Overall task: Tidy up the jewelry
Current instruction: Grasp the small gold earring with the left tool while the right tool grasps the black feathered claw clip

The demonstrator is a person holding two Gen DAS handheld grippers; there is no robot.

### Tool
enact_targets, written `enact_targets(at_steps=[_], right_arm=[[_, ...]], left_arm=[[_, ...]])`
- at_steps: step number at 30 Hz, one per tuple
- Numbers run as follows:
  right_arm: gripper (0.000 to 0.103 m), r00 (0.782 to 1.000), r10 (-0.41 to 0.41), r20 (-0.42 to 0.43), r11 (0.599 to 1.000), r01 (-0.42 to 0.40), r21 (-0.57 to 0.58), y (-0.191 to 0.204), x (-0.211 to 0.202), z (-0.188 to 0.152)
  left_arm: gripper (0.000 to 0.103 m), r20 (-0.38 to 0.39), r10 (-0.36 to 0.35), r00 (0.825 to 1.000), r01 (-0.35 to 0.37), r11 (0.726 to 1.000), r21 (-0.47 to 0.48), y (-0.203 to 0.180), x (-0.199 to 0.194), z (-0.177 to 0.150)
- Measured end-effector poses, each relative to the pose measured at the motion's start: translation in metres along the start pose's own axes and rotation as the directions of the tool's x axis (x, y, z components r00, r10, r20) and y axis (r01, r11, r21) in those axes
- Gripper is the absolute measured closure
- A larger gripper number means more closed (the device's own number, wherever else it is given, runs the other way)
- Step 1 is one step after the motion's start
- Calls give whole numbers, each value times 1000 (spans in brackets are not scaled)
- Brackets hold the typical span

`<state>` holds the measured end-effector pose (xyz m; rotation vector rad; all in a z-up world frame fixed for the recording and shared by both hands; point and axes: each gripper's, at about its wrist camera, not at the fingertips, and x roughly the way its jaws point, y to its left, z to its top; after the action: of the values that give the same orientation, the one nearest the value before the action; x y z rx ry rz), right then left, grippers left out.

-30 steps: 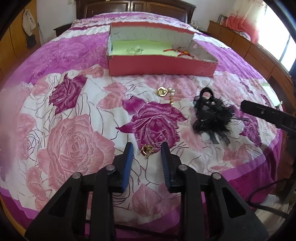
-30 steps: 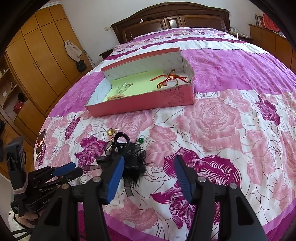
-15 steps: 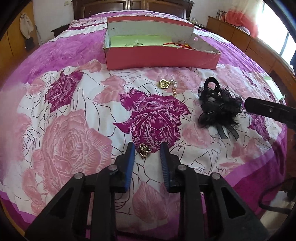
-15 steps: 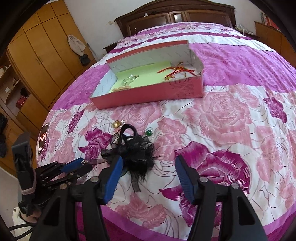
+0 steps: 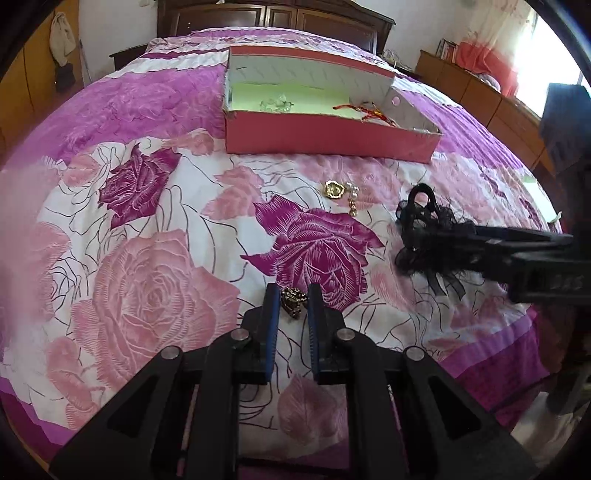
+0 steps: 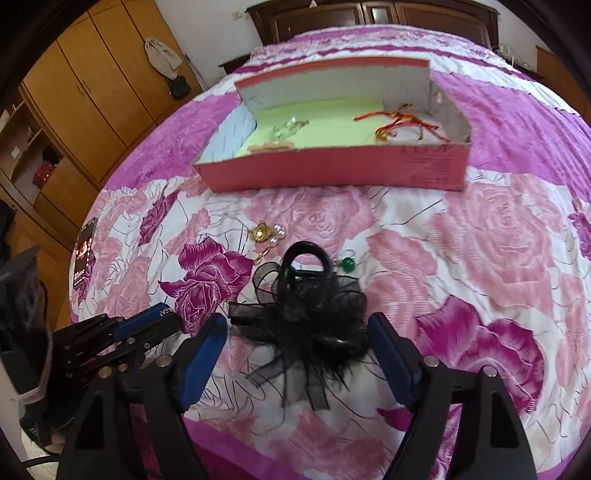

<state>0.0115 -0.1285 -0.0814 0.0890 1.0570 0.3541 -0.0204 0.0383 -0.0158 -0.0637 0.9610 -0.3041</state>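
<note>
A small gold brooch (image 5: 293,301) lies on the floral bedspread between the blue pads of my left gripper (image 5: 291,299). The jaws stand narrow around it with a small gap each side. My right gripper (image 6: 295,339) is open, its fingers on either side of a black feathered hair clip (image 6: 306,317), which also shows in the left wrist view (image 5: 428,236). A gold pendant with pearls (image 5: 340,192) lies mid-bed. A green bead (image 6: 348,264) sits behind the clip. The pink box (image 5: 325,136) holds a red cord bracelet (image 6: 402,123) and a clear piece (image 6: 286,129).
A phone (image 6: 84,254) lies at the bed's left edge. Wooden wardrobes (image 6: 85,96) stand left, the headboard (image 5: 273,18) behind, a low cabinet (image 5: 491,107) right. My left gripper shows in the right wrist view (image 6: 147,328).
My left gripper's jaws have narrowed around the gold brooch. My right gripper has moved forward, so its open fingers now stand on either side of the black hair clip.
</note>
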Motion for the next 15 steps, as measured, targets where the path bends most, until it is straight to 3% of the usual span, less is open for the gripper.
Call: enact_targets(at_steps=[8,15], right_arm=[[21,998,-16,-54,1000,16,-6,2,19,3],[22,998,43,-45,999,-43,14,-9,21,3]], left_arm=[[96,4,-14,1000,14,1000,-24,2,1,7],[96,-9,-2,1000,1,999,-34,2,4,11]])
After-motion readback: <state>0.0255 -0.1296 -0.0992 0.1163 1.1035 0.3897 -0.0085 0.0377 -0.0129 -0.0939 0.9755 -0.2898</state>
